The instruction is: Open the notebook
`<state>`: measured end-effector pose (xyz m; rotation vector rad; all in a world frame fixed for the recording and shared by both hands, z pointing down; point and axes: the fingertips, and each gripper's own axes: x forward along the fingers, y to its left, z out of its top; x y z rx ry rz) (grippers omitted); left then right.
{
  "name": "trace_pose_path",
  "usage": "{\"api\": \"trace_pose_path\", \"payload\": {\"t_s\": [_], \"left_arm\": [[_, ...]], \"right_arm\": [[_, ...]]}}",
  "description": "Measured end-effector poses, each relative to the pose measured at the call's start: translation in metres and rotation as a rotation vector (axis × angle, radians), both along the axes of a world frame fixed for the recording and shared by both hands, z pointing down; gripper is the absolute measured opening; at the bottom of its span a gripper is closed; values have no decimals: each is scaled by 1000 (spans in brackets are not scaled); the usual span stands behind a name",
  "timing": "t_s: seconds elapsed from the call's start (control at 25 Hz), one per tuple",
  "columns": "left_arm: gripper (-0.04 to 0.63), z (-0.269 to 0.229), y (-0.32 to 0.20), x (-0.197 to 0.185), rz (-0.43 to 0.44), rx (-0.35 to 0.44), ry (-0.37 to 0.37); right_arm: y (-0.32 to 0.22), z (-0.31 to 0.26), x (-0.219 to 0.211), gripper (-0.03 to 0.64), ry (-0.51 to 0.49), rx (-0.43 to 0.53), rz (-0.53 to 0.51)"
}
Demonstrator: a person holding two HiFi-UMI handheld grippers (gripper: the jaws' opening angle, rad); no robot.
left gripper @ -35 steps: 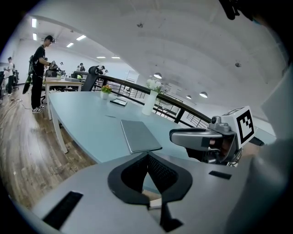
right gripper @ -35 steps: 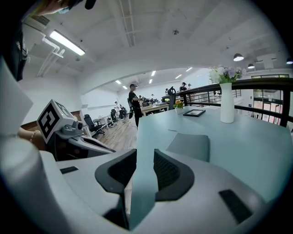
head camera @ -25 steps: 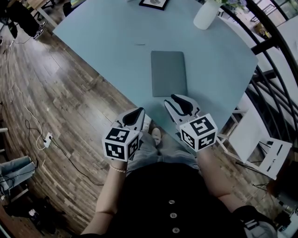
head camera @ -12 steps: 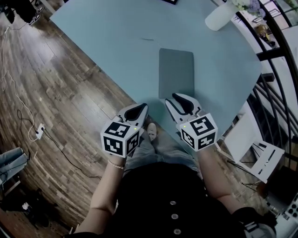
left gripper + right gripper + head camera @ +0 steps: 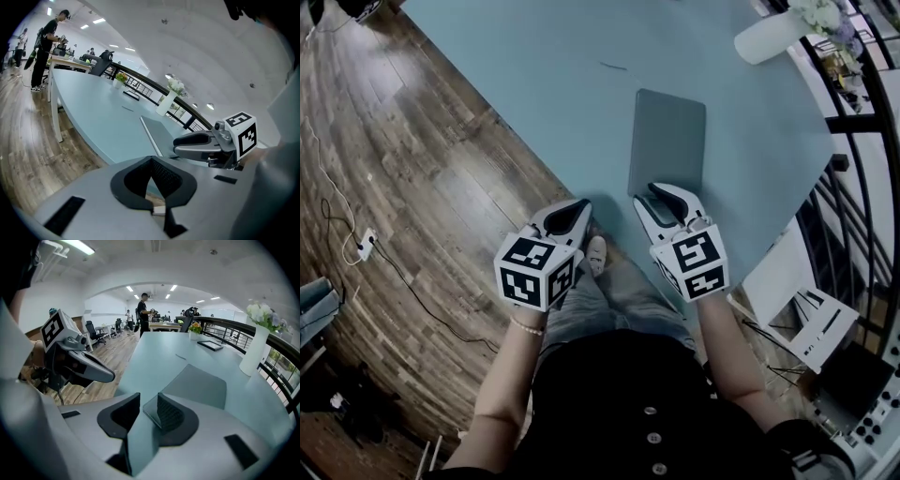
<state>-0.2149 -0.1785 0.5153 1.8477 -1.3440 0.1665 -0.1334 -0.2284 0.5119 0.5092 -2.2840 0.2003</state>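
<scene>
A shut grey notebook (image 5: pixel 667 141) lies flat on the light blue table (image 5: pixel 534 66), near its front edge. My right gripper (image 5: pixel 664 199) is open, its jaws a little apart over the notebook's near left corner. In the right gripper view that corner of the notebook (image 5: pixel 197 385) shows between the jaws of the right gripper (image 5: pixel 148 401). My left gripper (image 5: pixel 572 214) is shut and empty, hanging just off the table's edge over the wooden floor. The left gripper view has the left gripper (image 5: pixel 151 161) low down, with the notebook (image 5: pixel 161 133) and the right gripper (image 5: pixel 187 140) beyond it.
A white vase (image 5: pixel 773 36) with flowers stands at the table's far right. A black railing (image 5: pixel 853 122) runs right of the table, with a white chair (image 5: pixel 811 323) below it. A cable (image 5: pixel 356 248) lies on the floor at left. People stand far off (image 5: pixel 143 310).
My right gripper has moved forward from short of the notebook to over its near left corner. The head view has shifted. The left gripper has barely moved.
</scene>
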Motion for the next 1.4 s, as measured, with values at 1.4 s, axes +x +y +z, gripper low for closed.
{"api": "trace_pose_path", "payload": {"t_s": [1.4], "left_arm": [[17, 30, -8, -2, -32, 19, 104]], "right_arm": [[1, 47, -19, 112, 296, 230, -127]]}}
